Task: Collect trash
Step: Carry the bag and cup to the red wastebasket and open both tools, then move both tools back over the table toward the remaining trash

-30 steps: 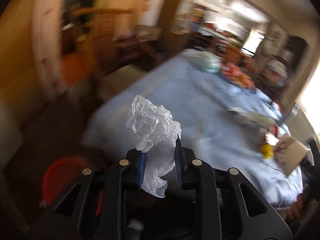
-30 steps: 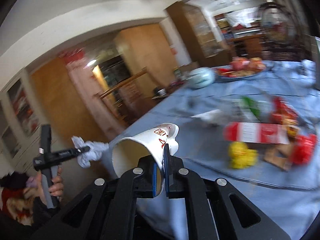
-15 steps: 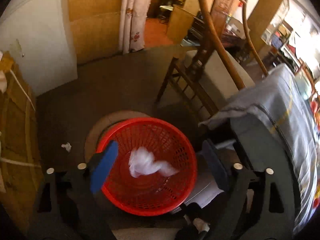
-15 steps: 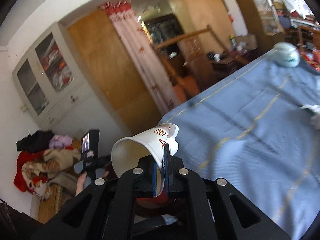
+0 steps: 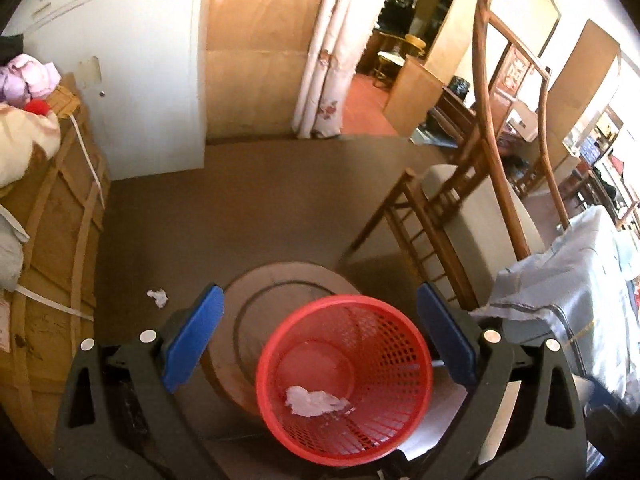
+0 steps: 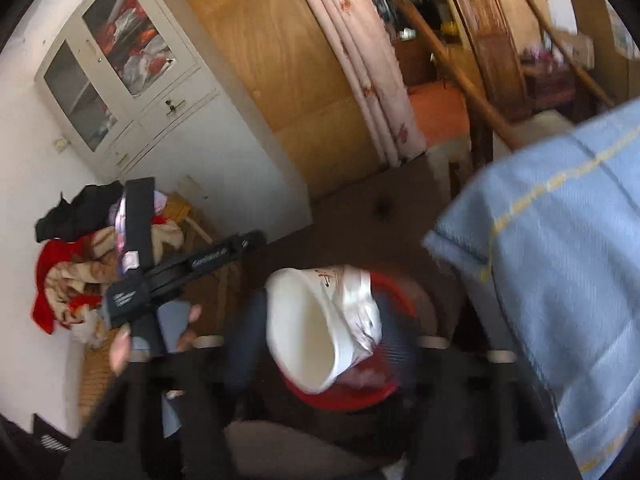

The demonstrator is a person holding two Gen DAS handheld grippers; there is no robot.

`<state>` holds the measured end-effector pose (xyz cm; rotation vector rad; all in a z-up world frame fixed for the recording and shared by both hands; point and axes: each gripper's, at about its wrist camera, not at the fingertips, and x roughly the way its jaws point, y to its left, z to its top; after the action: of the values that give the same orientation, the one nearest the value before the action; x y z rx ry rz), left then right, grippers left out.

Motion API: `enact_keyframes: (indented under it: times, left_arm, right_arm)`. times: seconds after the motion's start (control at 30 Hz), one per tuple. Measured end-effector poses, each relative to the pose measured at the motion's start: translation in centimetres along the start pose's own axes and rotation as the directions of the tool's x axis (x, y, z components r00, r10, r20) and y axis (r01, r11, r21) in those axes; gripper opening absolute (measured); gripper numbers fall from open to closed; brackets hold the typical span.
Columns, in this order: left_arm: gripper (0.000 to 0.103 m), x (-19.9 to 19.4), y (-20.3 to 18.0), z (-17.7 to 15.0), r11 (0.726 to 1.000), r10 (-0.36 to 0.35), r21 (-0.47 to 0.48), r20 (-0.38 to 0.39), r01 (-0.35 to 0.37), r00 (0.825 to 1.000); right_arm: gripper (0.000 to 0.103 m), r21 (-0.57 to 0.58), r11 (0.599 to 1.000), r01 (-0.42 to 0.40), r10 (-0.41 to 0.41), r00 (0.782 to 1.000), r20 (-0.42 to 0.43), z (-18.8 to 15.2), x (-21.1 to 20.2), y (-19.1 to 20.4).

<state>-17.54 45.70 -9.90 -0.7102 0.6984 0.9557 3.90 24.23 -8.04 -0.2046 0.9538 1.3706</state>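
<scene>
A red mesh waste basket (image 5: 404,340) stands on the floor below my left gripper (image 5: 320,344), whose jaws are wide open and empty above it. A crumpled white tissue (image 5: 314,400) lies at the basket's bottom. In the right wrist view, a white paper cup (image 6: 320,328) with red print hangs loose between the blurred, spread fingers of my right gripper (image 6: 320,344), above the red basket (image 6: 344,396). My left gripper also shows in the right wrist view (image 6: 176,268), held in a hand.
A small white scrap (image 5: 158,298) lies on the brown floor left of the basket. A wooden chair (image 5: 472,216) and the blue-clothed table (image 5: 568,304) stand to the right. A wooden crate (image 5: 44,264) with clothes is on the left.
The tissue dropped from my left gripper into the basket and settled at its bottom. My right gripper swung over the basket and opened, and the cup has come loose.
</scene>
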Motion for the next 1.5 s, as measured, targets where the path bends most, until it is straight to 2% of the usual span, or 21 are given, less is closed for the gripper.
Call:
enact_keyframes:
  times: [0.1, 0.27, 0.4, 0.5, 0.6, 0.67, 0.73, 0.87, 0.93, 0.97, 1.13, 1.27, 1.37, 1.5]
  left_arm:
    - [0.094, -0.3, -0.5, -0.2, 1.000, 0.013, 0.025, 0.019, -0.014, 1.000]
    - [0.094, -0.9, -1.5, -0.7, 0.998, 0.000, 0.063, 0.020, -0.001, 1.000]
    - [0.094, -1.8, -2.9, -1.1, 0.995, -0.012, 0.100, 0.037, 0.008, 0.999]
    - [0.094, -3.2, -4.2, -1.5, 0.991, -0.046, 0.130, 0.050, 0.039, 0.998]
    - [0.096, -4.9, -5.7, -2.1, 0.982, -0.079, 0.176, 0.072, 0.065, 0.994]
    - [0.096, -6.2, -6.6, -2.5, 0.977, -0.102, 0.198, 0.093, 0.082, 0.990]
    - [0.096, -7.4, -7.5, -2.9, 0.970, -0.132, 0.221, 0.103, 0.107, 0.986]
    - [0.096, -9.4, -8.9, -3.8, 0.952, -0.199, 0.257, 0.112, 0.165, 0.973]
    - [0.096, -10.6, -9.5, -4.3, 0.941, -0.234, 0.278, 0.124, 0.193, 0.964]
    - [0.096, -11.1, -9.8, -4.6, 0.934, -0.252, 0.293, 0.132, 0.205, 0.959]
    - [0.096, -13.0, -11.8, -6.2, 0.908, -0.286, 0.361, 0.169, 0.211, 0.943]
    - [0.096, -14.7, -12.8, -7.2, 0.883, -0.330, 0.411, 0.203, 0.226, 0.922]
    - [0.096, -15.9, -13.4, -7.7, 0.860, -0.375, 0.442, 0.205, 0.256, 0.904]
    - [0.096, -16.9, -13.8, -8.2, 0.827, -0.433, 0.471, 0.189, 0.306, 0.881]
  right_arm:
    - [0.063, -0.041, 0.999, 0.021, -0.020, 0.999, 0.030, 0.0, -1.1, 0.5]
    - [0.064, -0.001, 0.999, 0.032, -0.032, 0.997, 0.069, -0.4, -3.1, -0.5]
    - [0.075, 0.026, 0.997, 0.079, -0.081, 0.989, 0.125, -1.3, -5.0, -1.2]
    - [0.080, 0.056, 0.993, 0.109, -0.116, 0.980, 0.164, -1.9, -7.0, -2.0]
    - [0.089, 0.098, 0.985, 0.143, -0.162, 0.963, 0.217, -2.5, -9.4, -2.8]
    - [0.091, 0.116, 0.980, 0.164, -0.188, 0.951, 0.246, -3.1, -10.9, -3.1]
    - [0.097, 0.135, 0.970, 0.203, -0.234, 0.931, 0.281, -4.0, -12.8, -3.3]
    - [0.097, 0.172, 0.944, 0.282, -0.326, 0.877, 0.354, -5.8, -16.3, -3.5]
    - [0.097, 0.198, 0.919, 0.340, -0.393, 0.832, 0.392, -6.9, -18.2, -3.6]
    - [0.097, 0.207, 0.911, 0.358, -0.412, 0.817, 0.404, -7.3, -18.9, -3.7]
    - [0.097, 0.276, 0.849, 0.451, -0.528, 0.719, 0.451, -9.2, -22.7, -4.2]
    - [0.097, 0.303, 0.816, 0.493, -0.577, 0.660, 0.481, -10.5, -24.9, -4.4]
    - [0.097, 0.317, 0.802, 0.506, -0.595, 0.635, 0.493, -10.9, -26.0, -4.6]
    - [0.097, 0.325, 0.797, 0.509, -0.602, 0.621, 0.502, -11.8, -27.2, -4.7]
